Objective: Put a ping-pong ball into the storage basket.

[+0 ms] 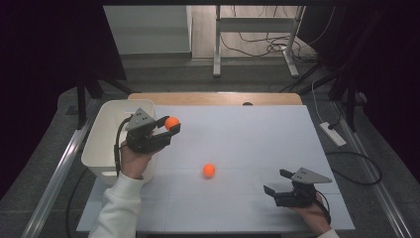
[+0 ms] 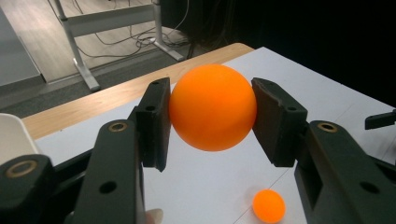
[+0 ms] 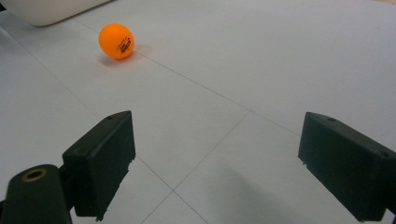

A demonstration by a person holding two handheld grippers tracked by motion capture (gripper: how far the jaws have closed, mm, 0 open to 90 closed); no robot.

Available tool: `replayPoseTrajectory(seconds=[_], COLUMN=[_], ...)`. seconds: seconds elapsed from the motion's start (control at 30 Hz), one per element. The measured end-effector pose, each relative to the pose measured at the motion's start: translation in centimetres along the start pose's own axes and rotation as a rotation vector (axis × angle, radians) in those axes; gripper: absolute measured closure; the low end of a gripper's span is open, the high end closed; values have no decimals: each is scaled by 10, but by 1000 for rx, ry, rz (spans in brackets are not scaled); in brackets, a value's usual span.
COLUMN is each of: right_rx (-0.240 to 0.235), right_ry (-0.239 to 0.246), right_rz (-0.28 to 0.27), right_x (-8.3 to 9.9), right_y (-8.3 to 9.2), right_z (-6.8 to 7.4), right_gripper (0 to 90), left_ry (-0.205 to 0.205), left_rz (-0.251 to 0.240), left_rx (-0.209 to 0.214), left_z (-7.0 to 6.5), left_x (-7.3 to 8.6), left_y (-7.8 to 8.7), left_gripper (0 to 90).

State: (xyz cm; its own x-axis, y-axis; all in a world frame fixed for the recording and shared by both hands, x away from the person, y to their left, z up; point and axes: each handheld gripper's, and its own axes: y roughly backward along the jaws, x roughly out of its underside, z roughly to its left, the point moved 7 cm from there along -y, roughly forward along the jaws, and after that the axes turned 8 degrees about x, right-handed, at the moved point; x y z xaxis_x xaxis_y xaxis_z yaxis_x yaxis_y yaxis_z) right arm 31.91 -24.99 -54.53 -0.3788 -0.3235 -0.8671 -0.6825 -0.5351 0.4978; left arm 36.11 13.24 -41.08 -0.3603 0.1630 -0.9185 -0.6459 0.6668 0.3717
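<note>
High view: my left gripper (image 1: pixel 167 128) is up near the table's left edge, right beside the white bin (image 1: pixel 101 144), jaws clamped on an orange ball (image 1: pixel 172 122) that sits between the tips, on the side pointing toward the far-right of the white table (image 1: pixel 257 129). Second orange ball (image 1: pixel 209 170) lies loose on the table surface, roughly mid-table, between my two hands and nearer to me than the held one. My right gripper (image 1: pixel 277 182) is low at the near right, jaws spread wide with nothing between them, tips pointing left toward that loose ball (well apart from it). Left gripper view: held ball (image 2: pixel 213 107) pinched squarely between both pads (image 2: pixel 154 123), touching each side, held off the table; the loose ball (image 2: pixel 269 206) shows below it on the white surface, down between my jaws. Bin rim (image 2: pixel 11 137) at the left edge, wooden table edge (image 2: pixel 93 100) behind. The tip of the other gripper (image 2: pixel 380 120) pokes in at the right edge. Right gripper view: my right gripper (image 3: pixel 217 158) jaws wide apart, bare table (image 3: pixel 261 65) in the gap. Loose ball (image 3: pixel 116 40) is ahead and off to the upper left, resting on the table with small print on its side (can't read it), near the bin's base (image 3: pixel 51 10).
</note>
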Motion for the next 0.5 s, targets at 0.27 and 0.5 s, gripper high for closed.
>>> replayPoseTrajectory(seconds=[0.27, 0.5], right_rx=[1, 0], right_ry=[0, -2], right_rz=[0, 1], right_x=[0, 0], right_y=[0, 0], right_z=[0, 0], right_gripper=[109, 109], left_ry=[9, 24], left_rz=[-4, -6], left_rx=[-22, -39], left_z=[7, 14], left_x=[0, 2], left_y=[6, 11], left_gripper=[504, 504])
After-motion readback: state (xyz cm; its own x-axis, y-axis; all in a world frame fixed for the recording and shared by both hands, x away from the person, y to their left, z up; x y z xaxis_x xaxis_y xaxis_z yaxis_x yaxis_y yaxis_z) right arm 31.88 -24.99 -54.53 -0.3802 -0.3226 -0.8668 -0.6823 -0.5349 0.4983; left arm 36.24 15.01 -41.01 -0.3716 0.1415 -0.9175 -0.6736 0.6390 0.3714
